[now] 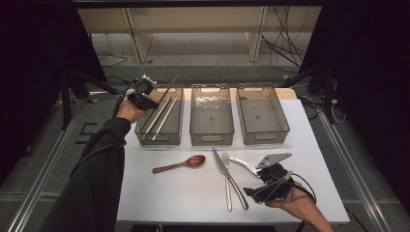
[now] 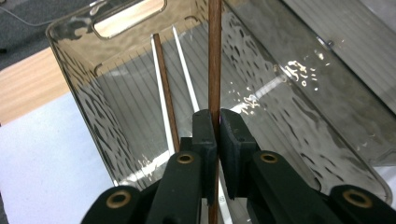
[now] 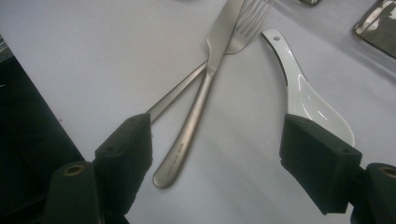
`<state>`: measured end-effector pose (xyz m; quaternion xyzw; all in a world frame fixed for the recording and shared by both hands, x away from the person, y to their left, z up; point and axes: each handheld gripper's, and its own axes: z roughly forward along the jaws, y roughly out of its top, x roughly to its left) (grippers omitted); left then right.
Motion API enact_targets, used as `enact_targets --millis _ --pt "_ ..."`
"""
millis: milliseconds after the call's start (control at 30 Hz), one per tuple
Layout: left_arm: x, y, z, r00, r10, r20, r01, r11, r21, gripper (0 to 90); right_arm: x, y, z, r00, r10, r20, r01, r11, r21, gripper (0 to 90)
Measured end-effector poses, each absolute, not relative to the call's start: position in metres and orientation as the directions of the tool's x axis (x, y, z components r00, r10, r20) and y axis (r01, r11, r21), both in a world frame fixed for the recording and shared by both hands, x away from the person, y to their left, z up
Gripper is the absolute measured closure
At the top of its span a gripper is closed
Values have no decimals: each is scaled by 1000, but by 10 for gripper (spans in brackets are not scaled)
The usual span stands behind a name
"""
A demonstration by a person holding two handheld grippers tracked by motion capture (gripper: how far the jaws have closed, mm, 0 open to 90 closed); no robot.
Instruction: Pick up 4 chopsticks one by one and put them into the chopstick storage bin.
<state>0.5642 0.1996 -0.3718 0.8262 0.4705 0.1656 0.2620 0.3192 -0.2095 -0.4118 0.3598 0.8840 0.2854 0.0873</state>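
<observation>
Wooden chopstick (image 2: 215,60): clamped in left gripper (image 2: 218,135), tilted above left bin (image 2: 74,70). Risk: released high, tip catches bin rim, tumbles outside. Right gripper (image 3: 215,144): wide, idle beside knife (image 3: 196,107).

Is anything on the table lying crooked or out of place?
Yes. The knife lies crossed over the fork on the table, not side by side. Nothing looks spilled or damaged.

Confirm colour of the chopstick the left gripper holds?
Reddish-brown wood; the chopstick shows best in the left gripper view.
</observation>
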Motion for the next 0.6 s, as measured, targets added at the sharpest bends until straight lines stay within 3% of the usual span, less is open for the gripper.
enact_targets --millis 333,600 --pt "564 200 -376 483 875 26 694 -401 598 823 319 -210 -412 -726 685 50 586 579 567 263" --pt "555 201 -367 479 878 13 693 -387 609 567 319 -209 -412 -729 683 49 584 582 565 263"
